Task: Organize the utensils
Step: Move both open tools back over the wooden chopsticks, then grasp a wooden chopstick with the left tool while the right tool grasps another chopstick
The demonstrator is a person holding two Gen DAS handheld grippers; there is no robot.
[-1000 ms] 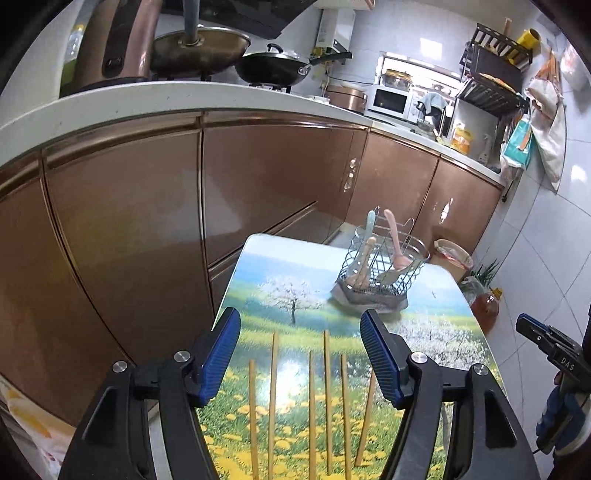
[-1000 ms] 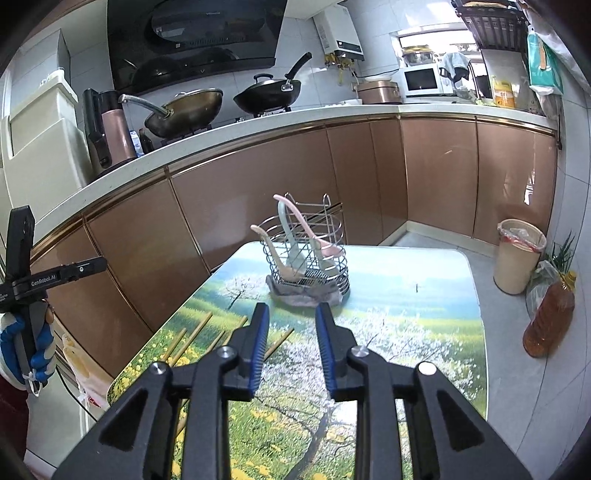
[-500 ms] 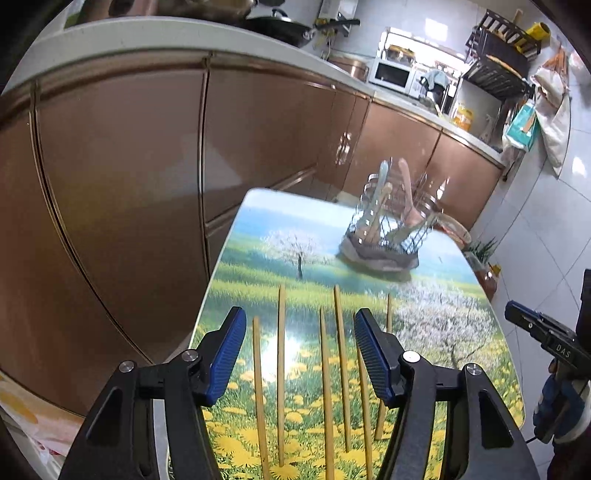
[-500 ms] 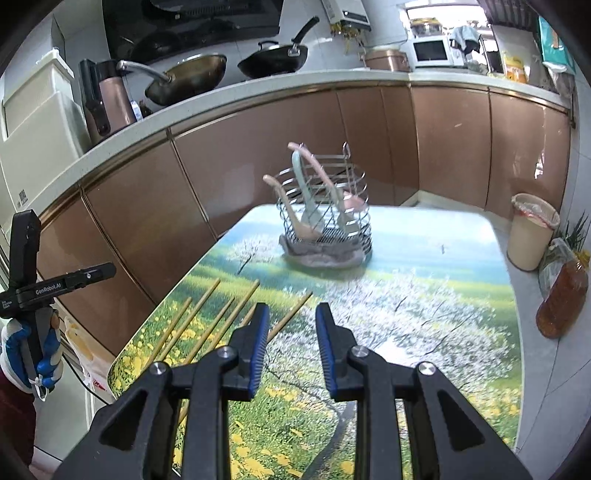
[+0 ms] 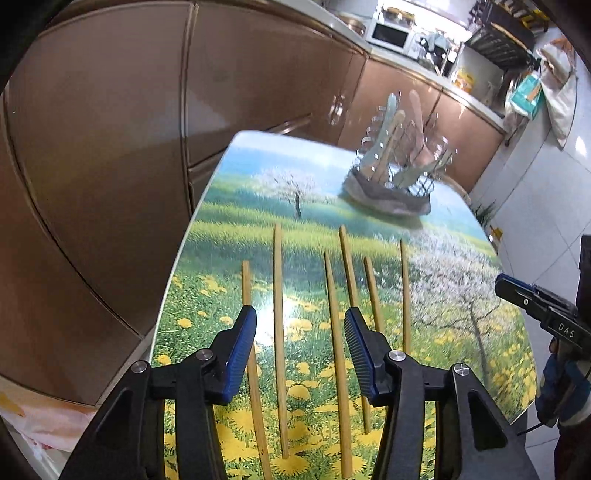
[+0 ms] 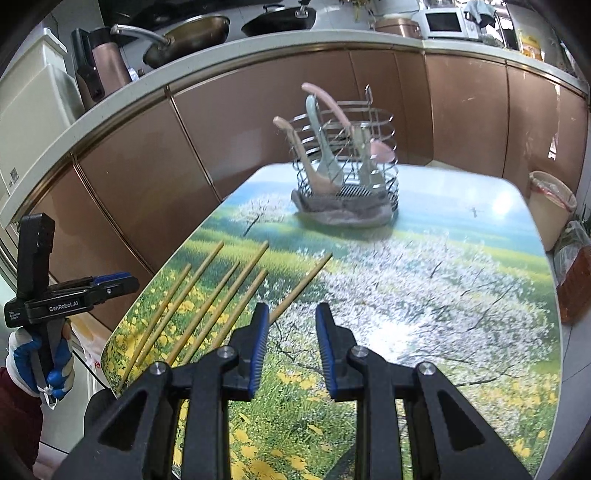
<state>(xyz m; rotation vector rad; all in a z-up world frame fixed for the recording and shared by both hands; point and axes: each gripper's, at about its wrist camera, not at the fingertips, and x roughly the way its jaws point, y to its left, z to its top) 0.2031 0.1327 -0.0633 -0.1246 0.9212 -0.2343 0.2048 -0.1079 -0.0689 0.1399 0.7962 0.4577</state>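
Left hand-held gripper (image 5: 300, 325) lowered over chopsticks (image 5: 279, 332), released; right hand-held gripper (image 6: 290, 325) released; only right view shows pans (image 6: 184, 37).

Home kitchen, glossy copper-brown cabinet fronts (image 6: 155, 162) under a white countertop (image 6: 332, 46), black wok (image 6: 280, 16), white microwave (image 6: 445, 22), brass-coloured frying pan (image 6: 188, 35)

Glossy copper-brown cabinets (image 6: 155, 162) run along the far side under a pale countertop (image 6: 369, 42). On it stand a wok (image 6: 192, 35), a black pan (image 6: 280, 18) and a white microwave (image 6: 445, 22). The near surface (image 6: 461, 295) bears a printed meadow scene and catches bright glare. At right, a lined bin (image 6: 550, 206) sits on the pale tiled floor (image 5: 546, 243).
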